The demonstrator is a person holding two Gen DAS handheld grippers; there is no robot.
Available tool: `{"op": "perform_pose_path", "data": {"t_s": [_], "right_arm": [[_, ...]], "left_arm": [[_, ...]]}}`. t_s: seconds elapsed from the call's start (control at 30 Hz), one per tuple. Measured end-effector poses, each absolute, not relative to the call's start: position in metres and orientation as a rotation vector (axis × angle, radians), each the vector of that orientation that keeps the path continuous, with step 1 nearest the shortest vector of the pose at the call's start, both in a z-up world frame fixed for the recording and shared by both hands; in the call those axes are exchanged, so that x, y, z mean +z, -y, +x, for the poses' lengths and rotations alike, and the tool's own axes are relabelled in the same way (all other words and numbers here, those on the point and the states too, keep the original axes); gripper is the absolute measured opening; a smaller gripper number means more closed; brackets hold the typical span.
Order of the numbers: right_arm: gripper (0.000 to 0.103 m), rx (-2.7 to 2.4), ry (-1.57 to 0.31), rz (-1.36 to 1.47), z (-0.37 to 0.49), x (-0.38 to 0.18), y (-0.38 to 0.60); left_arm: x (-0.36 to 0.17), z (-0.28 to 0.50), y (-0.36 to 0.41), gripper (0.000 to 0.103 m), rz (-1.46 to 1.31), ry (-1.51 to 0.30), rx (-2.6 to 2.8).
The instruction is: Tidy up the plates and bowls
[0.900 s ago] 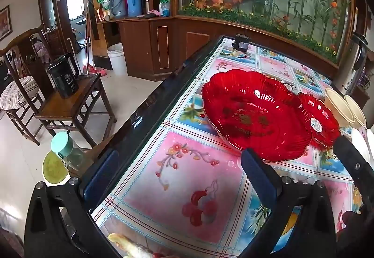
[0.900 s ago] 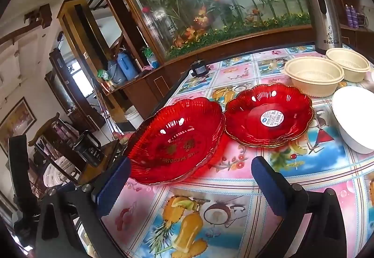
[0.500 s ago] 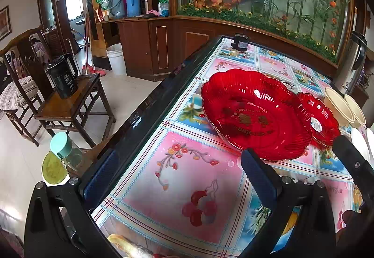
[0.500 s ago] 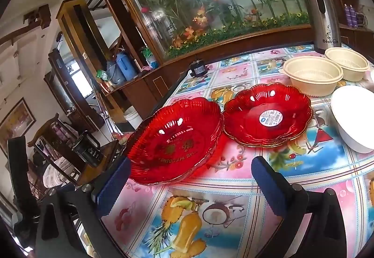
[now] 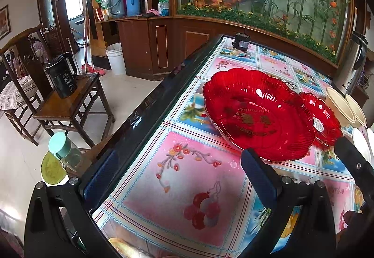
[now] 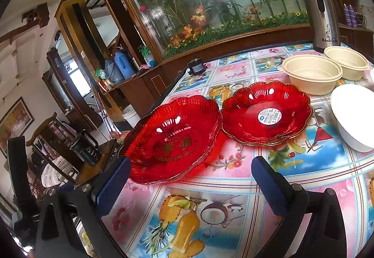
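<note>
Red plastic large plate (image 6: 173,139) is sitting on the tabletop (image 6: 233,211) beside the smaller plate (image 6: 266,113); we are holding both the left gripper (image 5: 177,178) and right gripper (image 6: 187,181) released, judging a rim pinch best before stacking.

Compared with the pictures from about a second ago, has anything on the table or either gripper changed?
Hardly anything. The right wrist view has crept slightly nearer the plates; nothing was gripped or released. The left gripper and right gripper are open and empty as before. The large red plate, small red plate, beige bowls and white bowl sit where they were.
</note>
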State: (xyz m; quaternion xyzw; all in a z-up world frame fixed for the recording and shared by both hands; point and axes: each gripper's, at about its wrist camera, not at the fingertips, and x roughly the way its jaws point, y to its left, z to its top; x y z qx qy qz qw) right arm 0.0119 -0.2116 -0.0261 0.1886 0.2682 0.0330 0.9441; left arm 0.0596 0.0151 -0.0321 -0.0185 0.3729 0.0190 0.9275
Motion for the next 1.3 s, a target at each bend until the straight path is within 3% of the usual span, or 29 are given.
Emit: {"op": "perform_pose_path", "data": {"t_s": [0.3,0.53,0.8,1.1,1.2,1.27,1.3], "right_arm": [[0.102,0.083,-0.583,0.441,0.016,-0.03,0.217],[0.102,0.074,-0.744,0.639,0.042,-0.044,0.222],[0.101,0.056,-0.772,0.807,0.072,-0.065,0.242],[0.075,0.112,-0.855,0.882,0.087,-0.085,0.243],[0.072,0.129,-0.846,0.892,0.089,-0.085,0.245],[0.062,0.138,-0.854,0.898,0.087,-0.087,0.244],[0.057,0.146,-0.863,0.904,0.088,-0.09,0.244]], "left_arm": [[-0.038,0.078,-0.022,0.103,-0.081,-0.816,0.023],[-0.035,0.108,-0.021,0.103,-0.135,-0.872,0.036],[-0.046,0.142,-0.02,0.103,-0.244,-0.977,-0.002],[-0.061,0.153,-0.013,0.102,-0.29,-1.019,-0.011],[-0.065,0.155,-0.008,0.095,-0.275,-1.032,-0.006],[-0.069,0.156,-0.006,0.088,-0.273,-1.041,-0.007],[-0.071,0.156,-0.006,0.079,-0.27,-1.046,-0.005]]}}
